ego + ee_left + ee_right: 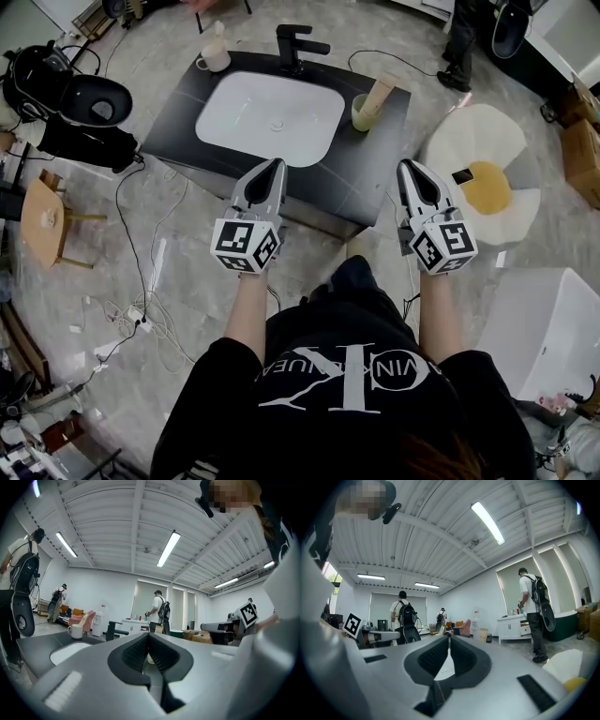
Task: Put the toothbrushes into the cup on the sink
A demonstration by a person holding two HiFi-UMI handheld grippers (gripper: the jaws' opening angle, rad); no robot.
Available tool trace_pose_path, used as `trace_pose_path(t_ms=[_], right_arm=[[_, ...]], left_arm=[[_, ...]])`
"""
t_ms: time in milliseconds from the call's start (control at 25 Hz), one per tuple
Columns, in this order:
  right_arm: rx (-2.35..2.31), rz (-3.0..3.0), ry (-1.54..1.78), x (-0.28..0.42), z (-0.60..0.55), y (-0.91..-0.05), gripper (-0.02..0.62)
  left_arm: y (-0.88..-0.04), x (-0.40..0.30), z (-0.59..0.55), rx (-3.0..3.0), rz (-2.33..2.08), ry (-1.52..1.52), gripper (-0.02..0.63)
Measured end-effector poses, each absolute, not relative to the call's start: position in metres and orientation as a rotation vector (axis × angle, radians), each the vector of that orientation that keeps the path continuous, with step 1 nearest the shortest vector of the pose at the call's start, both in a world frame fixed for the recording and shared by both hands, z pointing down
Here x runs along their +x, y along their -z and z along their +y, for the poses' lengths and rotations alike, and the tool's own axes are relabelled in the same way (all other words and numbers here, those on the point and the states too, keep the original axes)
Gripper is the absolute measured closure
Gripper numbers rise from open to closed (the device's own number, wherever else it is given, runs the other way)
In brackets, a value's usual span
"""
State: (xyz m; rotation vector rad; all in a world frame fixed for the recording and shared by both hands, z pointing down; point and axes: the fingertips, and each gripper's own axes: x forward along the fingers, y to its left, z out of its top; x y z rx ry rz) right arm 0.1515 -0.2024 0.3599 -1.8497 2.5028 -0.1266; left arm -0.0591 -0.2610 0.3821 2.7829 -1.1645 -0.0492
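Both empty with jaws closed, left gripper [277, 162] and right gripper [407, 165] hover side by side before sink [234, 105]

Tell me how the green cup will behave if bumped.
The green cup looks small and probably light, so a bump may slide it on the smooth dark counter. The tall beige item leaning out of it sits high, so it may tip that way. It stands fairly near the counter's right edge.
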Motion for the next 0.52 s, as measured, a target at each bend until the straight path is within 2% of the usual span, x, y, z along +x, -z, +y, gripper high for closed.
trace_pose_path(t_ms=[520], right_arm=[[-1.83,2.499,0.124,0.144,-0.18,-0.356,0.571]], left_arm=[[-0.374,-0.065,-0.24,2.8,-1.169,0.054,0.594]])
